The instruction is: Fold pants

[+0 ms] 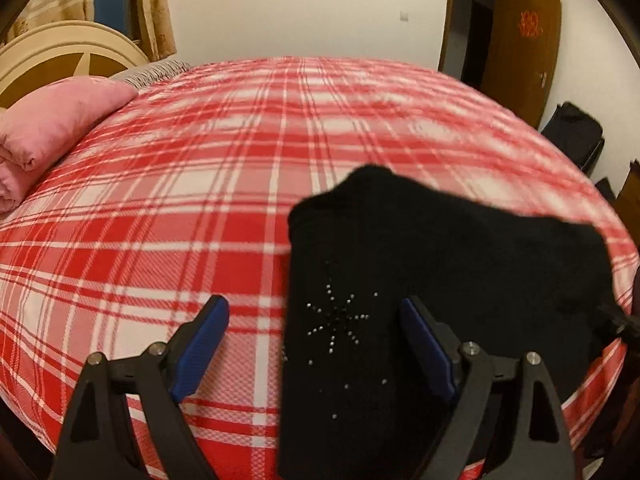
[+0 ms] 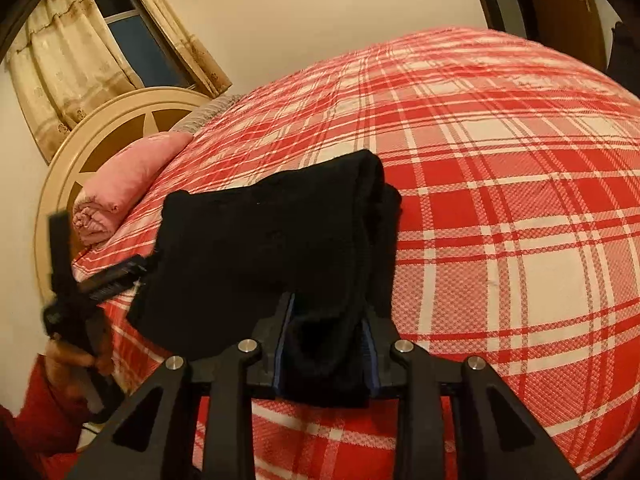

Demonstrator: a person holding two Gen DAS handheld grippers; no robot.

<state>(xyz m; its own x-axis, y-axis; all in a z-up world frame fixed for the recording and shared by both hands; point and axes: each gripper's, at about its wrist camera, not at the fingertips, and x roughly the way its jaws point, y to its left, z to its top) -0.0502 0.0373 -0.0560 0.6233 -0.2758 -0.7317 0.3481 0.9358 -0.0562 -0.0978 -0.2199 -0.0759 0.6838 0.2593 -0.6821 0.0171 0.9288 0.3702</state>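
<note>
Folded black pants (image 1: pixel 420 264) on a red plaid bed (image 1: pixel 160 220).
Right gripper (image 2: pixel 328 320) is clamped on a thick fold of the pants at lower centre of its frame; left gripper (image 1: pixel 316 320) stands wide open, straddling the pants' studded edge, gripping nothing. Pink pillow (image 1: pixel 52 128) at upper left.

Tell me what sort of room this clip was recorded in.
Most likely a home bedroom. A bed under a red plaid cover fills both views, with a rounded cream headboard and a rolled pink quilt at its head. A curtained window and a wooden door fit that too.
</note>
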